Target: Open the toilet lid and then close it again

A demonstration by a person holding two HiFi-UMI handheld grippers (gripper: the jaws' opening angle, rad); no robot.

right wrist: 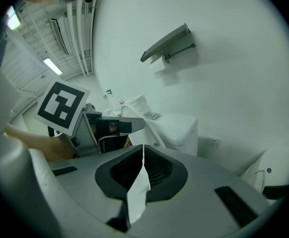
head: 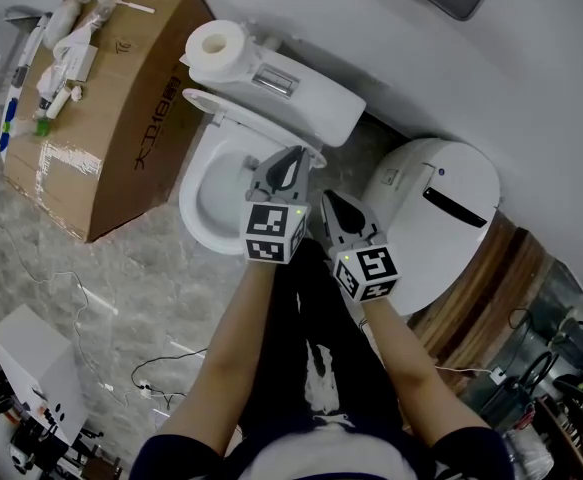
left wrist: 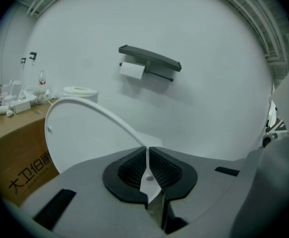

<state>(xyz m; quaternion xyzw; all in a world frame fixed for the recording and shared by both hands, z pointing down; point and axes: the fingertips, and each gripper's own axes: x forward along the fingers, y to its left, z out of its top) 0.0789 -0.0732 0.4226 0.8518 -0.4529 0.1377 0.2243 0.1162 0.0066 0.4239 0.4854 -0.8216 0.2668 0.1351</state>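
Washroom: toilet (head: pixel 221 183), wall paper-roll holder (left wrist: pixel 149 58).

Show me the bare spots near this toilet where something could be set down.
Bare: the near end of the cardboard box top, past the bottles and tubes crowding its far end, and the floor between box and toilet. The tank top is taken by a paper roll; cables litter the floor beside the person.

The grey marbled floor (head: pixel 121 278) carries a white toilet (head: pixel 193 208) set against the wall; just beside it, to the left in the head view, stands a large cardboard box (head: pixel 131 138), its top strewn with tubes and small bottles (head: pixel 56 63); on the toilet's other side sits a white domed bin (head: pixel 451 198); a thin cable (head: pixel 186 348) trails over the floor near a small white box (head: pixel 31 353) at lower left.
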